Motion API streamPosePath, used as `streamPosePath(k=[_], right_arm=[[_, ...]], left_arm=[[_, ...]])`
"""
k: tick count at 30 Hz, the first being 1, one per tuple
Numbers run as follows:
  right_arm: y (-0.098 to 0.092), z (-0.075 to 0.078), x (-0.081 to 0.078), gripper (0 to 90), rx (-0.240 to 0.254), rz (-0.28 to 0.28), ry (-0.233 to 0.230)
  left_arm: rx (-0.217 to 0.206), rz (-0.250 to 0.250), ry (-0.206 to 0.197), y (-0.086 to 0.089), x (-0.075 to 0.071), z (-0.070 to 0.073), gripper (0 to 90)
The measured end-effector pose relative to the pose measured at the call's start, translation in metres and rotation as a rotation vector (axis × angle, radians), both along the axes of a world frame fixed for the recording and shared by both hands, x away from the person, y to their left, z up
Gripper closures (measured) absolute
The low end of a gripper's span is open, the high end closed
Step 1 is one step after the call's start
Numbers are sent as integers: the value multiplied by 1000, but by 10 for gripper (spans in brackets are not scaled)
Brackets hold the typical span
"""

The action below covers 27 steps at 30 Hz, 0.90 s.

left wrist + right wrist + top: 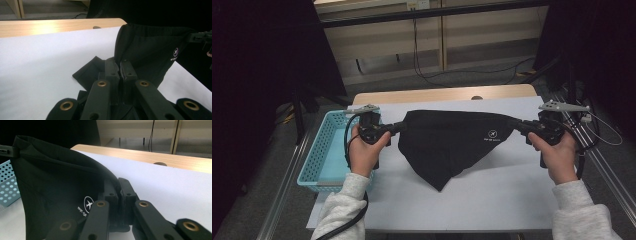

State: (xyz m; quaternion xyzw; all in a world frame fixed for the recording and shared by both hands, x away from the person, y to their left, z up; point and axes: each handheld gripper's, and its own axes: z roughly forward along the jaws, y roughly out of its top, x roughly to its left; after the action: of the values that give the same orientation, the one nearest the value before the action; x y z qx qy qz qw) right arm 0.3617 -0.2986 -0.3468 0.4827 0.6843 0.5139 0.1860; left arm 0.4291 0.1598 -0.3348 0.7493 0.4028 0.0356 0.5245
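A person's left gripper [398, 128] and right gripper [515, 124] each clamp tight on one top corner of a black garment [452, 142], holding it stretched between them just above the white table cover [492, 195], its lower point drooping onto the sheet. A small white aeroplane logo [492, 134] sits close to the right gripper. Outside the left gripper stands a blue basket [319, 150]. The step in hand looks like spreading the cloth; the next move likely calls for lowering both corners evenly, flat
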Motion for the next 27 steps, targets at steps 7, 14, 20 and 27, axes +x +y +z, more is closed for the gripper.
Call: streamPosePath(k=[7, 14, 20, 27], right_arm=[[2, -5, -1, 870, -4, 6, 8], [3, -12, -1, 870, -11, 13, 17], [7, -20, 5, 869, -41, 23, 25], [9, -25, 17, 869, -57, 13, 38]], left_arm=[[3, 5, 9, 0, 0, -2, 870], [12, 5, 24, 1, -2, -6, 869], [21, 28, 51, 5, 7, -15, 870], [28, 35, 91, 0, 24, -24, 870]])
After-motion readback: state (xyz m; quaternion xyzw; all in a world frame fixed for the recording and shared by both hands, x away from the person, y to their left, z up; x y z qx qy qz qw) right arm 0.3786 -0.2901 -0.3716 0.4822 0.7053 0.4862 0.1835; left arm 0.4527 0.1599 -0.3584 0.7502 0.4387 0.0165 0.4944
